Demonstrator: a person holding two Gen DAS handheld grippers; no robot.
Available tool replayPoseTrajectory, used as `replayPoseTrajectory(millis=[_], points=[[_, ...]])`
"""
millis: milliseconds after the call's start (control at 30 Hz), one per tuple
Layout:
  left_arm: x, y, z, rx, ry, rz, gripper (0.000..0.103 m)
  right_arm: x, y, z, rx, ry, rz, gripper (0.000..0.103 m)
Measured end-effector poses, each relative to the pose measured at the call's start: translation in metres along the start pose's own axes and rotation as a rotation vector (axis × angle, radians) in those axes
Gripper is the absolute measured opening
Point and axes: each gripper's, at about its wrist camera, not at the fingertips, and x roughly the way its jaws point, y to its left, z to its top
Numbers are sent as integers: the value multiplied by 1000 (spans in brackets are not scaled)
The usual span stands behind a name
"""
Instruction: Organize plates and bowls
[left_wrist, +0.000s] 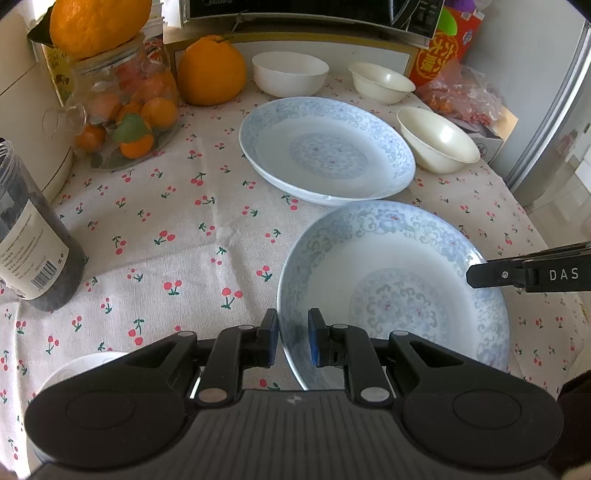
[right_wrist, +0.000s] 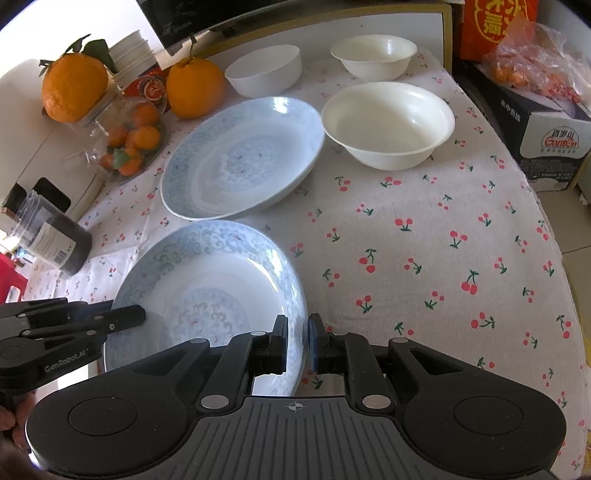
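A blue-patterned plate (left_wrist: 399, 280) (right_wrist: 207, 284) is held near me, tilted, above the cherry-print tablecloth. My left gripper (left_wrist: 291, 338) is shut on its left rim. My right gripper (right_wrist: 297, 341) is shut on its right rim; it also shows in the left wrist view (left_wrist: 480, 277). A second blue-patterned plate (left_wrist: 325, 147) (right_wrist: 240, 155) lies flat just behind. Three white bowls stand further back: one (left_wrist: 436, 138) (right_wrist: 388, 123) right of the far plate, one (left_wrist: 290, 72) (right_wrist: 264, 68) behind it, one (left_wrist: 382, 81) (right_wrist: 373, 55) at the back right.
A glass jar of small oranges (left_wrist: 125, 110), large oranges (left_wrist: 210, 70) (right_wrist: 74, 86) and a dark labelled jar (left_wrist: 33, 236) (right_wrist: 55, 236) stand on the left. A red bag (left_wrist: 458, 85) and a box (right_wrist: 546, 129) sit at the right. A white bowl rim (left_wrist: 85, 365) shows below left.
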Motion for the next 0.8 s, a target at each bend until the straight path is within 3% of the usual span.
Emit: replayPoseTrajectory(millis=[300, 400, 467, 533, 633, 800], points=[[-8, 5, 6, -36, -27, -3, 34, -5, -4, 4, 25, -4, -5, 23], [-11, 5, 8, -51, -39, -4, 48, -10, -5, 5, 37, -21, -4, 41], [-13, 6, 10, -61, -55, -2, 63, -14, -5, 7, 38, -38, -1, 60], [-14, 7, 12, -71, -72, 5, 76, -19, -5, 8, 37, -59, 0, 71], [-16, 9, 15, -103, -96, 23, 95, -23, -4, 12, 35, -74, 2, 80], [-11, 13, 23, -166, -106, 52, 102, -25, 0, 23, 49, -68, -5, 86]])
